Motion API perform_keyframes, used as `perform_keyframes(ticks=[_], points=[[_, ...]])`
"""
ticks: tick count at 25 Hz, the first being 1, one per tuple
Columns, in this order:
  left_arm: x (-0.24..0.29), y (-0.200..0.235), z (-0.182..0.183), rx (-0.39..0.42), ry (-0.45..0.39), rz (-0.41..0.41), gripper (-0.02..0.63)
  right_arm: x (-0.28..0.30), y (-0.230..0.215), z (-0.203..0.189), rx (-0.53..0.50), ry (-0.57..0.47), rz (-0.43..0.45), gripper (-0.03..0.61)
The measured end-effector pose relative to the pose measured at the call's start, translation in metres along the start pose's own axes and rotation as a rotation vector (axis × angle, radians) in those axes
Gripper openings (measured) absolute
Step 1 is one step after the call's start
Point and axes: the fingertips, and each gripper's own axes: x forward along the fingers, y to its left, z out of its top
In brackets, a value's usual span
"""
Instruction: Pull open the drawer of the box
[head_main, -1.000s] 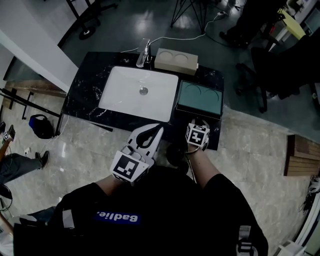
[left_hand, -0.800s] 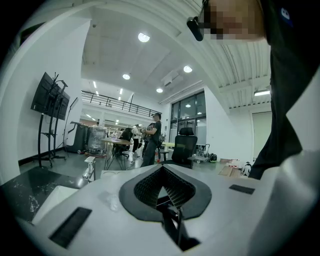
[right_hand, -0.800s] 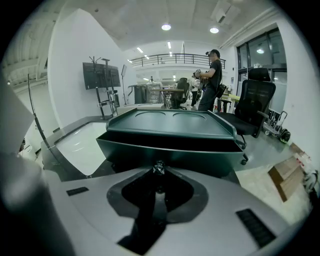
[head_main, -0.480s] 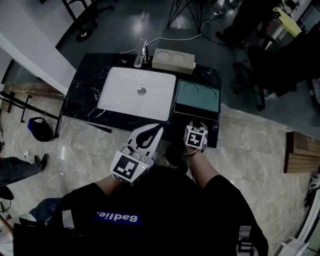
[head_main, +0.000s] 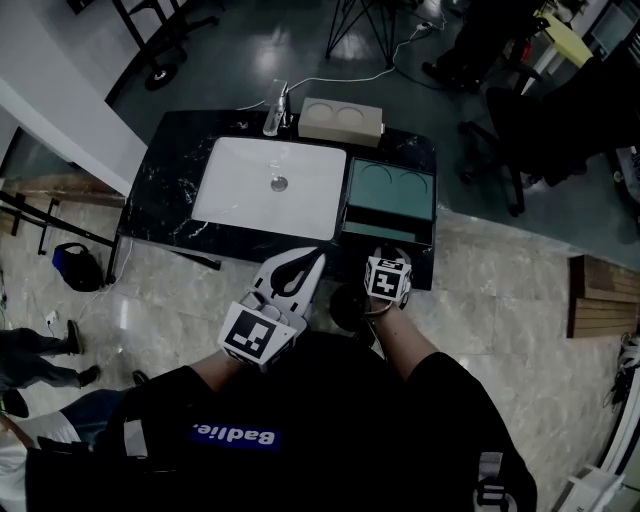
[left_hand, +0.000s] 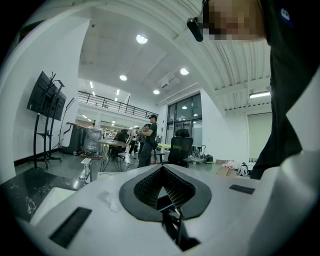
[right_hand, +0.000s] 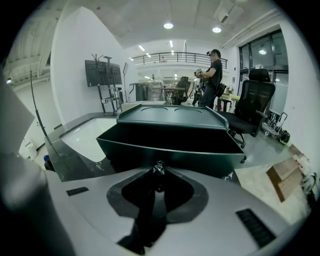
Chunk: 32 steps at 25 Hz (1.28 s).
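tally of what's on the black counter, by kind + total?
Boxes: 2 (green box, beige box)
Sink: 1
Faucet: 1
Total: 4

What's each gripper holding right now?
Left gripper: fingers closed, holding nothing.
Right gripper: fingers closed on the drawer knob.

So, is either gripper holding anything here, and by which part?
The right gripper pinches the small knob on the front of the green drawer. The left gripper is shut on nothing.
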Motion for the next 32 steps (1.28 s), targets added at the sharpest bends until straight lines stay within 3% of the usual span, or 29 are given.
perform_keyframes(ticks=[32], points=[[-0.010,-0.016,0.002,-0.005,-0.025,-0.093,-0.012,-0.032,0.010,-0.032,-0.010,0.027,-0.007,0.067]])
